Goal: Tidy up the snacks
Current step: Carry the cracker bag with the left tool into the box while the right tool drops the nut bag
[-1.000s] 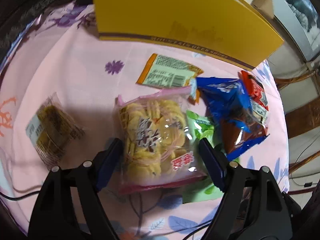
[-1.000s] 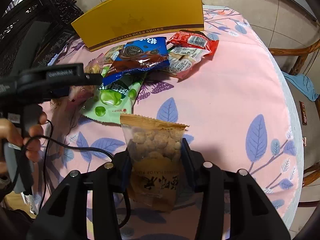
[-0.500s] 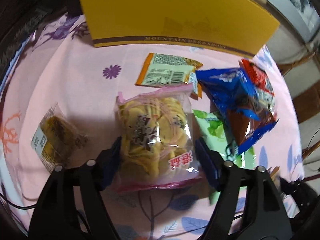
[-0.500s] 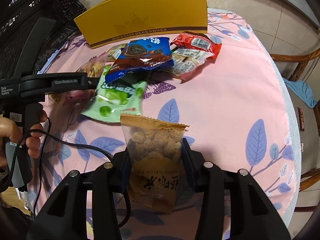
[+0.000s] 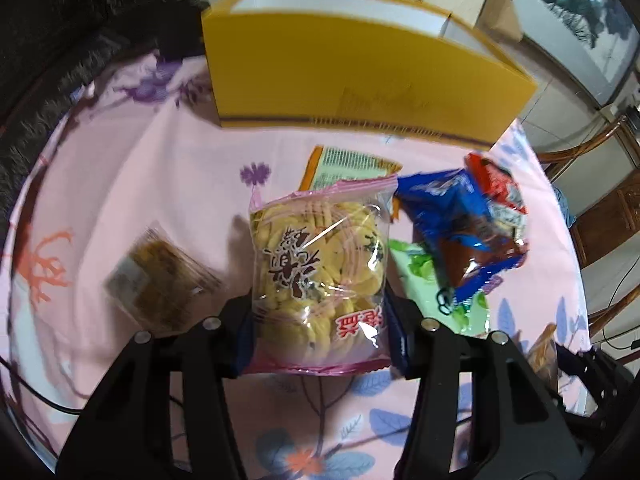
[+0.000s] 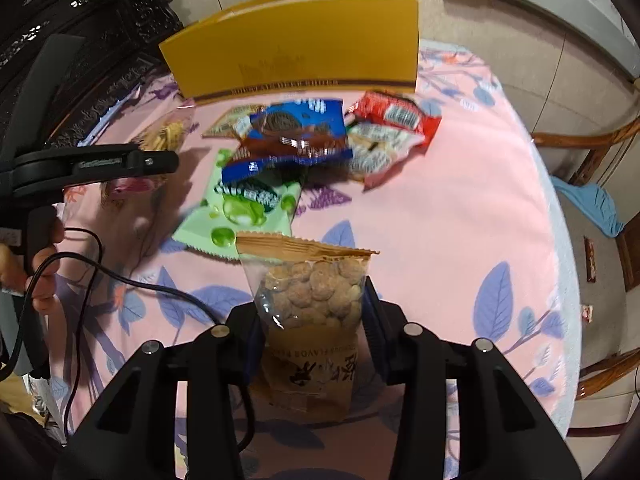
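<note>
My left gripper [image 5: 320, 312] is closing its jaws on a clear pink-edged bag of yellow cookies [image 5: 320, 256]; both pads press its sides, and the bag hangs upright above the pink tablecloth [image 5: 180, 184]. From the right wrist view the left gripper [image 6: 170, 162] shows side-on, held by a hand [image 6: 40, 280]. My right gripper [image 6: 314, 312] is shut on a tan bag of coated peanuts [image 6: 316, 288], its jaws tightening slightly. A yellow box [image 5: 360, 80] [image 6: 300, 52] stands open at the table's far side.
A pile of snacks lies before the box: a blue cookie bag [image 6: 296, 128], a red pack [image 6: 396, 114], a green bag [image 6: 244, 208] and an orange-edged pack [image 5: 348, 164]. A small brown pack [image 5: 160, 280] lies to the left. A black cable [image 6: 140, 280] crosses the cloth. A wooden chair [image 6: 600, 148] stands to the right.
The left jaws have closed from wide apart onto the cookie bag and raised it off the cloth. The right gripper has kept its hold on the peanut bag and hardly moved.
</note>
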